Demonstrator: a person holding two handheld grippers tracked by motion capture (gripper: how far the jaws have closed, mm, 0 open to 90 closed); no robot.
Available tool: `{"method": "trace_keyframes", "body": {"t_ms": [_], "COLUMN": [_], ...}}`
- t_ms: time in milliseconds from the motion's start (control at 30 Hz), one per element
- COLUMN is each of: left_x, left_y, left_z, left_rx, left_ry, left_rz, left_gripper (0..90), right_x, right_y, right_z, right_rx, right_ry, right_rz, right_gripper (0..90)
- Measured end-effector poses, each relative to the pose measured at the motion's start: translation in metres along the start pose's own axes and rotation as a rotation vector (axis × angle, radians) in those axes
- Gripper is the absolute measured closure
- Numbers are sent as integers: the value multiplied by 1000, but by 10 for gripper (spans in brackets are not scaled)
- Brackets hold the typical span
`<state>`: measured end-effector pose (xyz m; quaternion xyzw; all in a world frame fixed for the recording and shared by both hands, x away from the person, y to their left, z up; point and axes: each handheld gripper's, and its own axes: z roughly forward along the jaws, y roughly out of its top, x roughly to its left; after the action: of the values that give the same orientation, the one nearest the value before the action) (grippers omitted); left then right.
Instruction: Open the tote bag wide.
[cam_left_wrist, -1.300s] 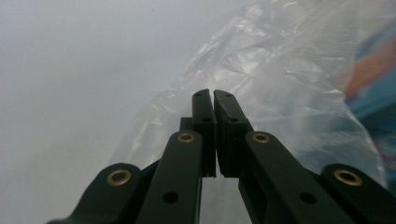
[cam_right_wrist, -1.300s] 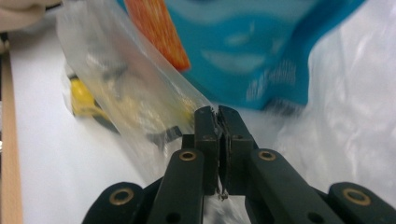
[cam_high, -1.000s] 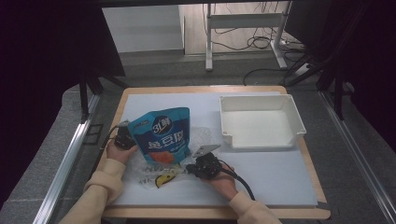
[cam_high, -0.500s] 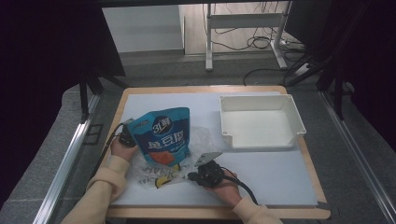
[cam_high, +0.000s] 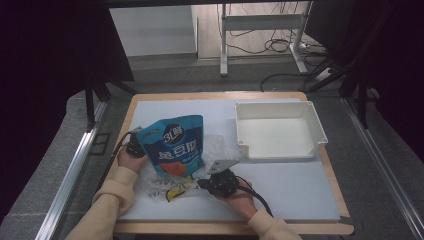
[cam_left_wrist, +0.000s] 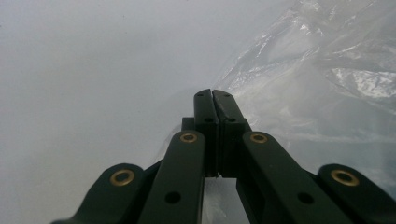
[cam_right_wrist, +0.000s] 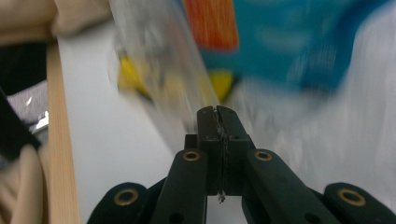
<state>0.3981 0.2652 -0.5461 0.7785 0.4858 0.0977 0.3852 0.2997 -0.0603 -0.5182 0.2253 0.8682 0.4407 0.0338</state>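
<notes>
A blue snack pouch (cam_high: 174, 145) stands upright inside a crumpled clear plastic bag (cam_high: 161, 186) with yellow print, on the white mat. My left gripper (cam_high: 134, 146) is at the pouch's left side. In the left gripper view my left gripper (cam_left_wrist: 212, 93) is shut, with the edge of the clear plastic bag (cam_left_wrist: 327, 79) running into its tips. My right gripper (cam_high: 202, 184) lies in front of the pouch at the bag's near right corner. In the right gripper view my right gripper (cam_right_wrist: 216, 110) is shut with thin film pinched between its jaws, and the blurred blue pouch (cam_right_wrist: 289, 42) is just beyond.
A white empty tray (cam_high: 316, 124) sits at the right rear of the mat. The wooden table edge (cam_high: 225, 227) runs along the front, close under both forearms. Open mat (cam_high: 300, 185) lies to the right of my right gripper.
My right gripper has drawn a little toward the near edge with the bag's corner. The pouch shifted slightly left. My left gripper has barely moved.
</notes>
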Motion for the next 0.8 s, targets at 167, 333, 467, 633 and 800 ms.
{"method": "trace_keyframes", "body": {"t_ms": [167,333,467,633,800], "left_x": [-1,0,0,0,0], "left_y": [0,0,0,0,0], "left_z": [-1,0,0,0,1], "left_rx": [0,1,1,1,3], "left_ry": [-1,-3,-2,-3,-3], "left_rz": [4,6,5,6,7], "left_gripper": [894,895,895,895,896], "right_x": [6,10,18,30,40], "right_y": [21,22,22,19,18], "right_z": [20,42,55,69,71], "right_rx": [-21,7,28,65,67], "right_ry": [3,20,51,89,131], "right_rz": [-23,-4,-17,-34,-70], "right_gripper": [882,883,883,886,888]}}
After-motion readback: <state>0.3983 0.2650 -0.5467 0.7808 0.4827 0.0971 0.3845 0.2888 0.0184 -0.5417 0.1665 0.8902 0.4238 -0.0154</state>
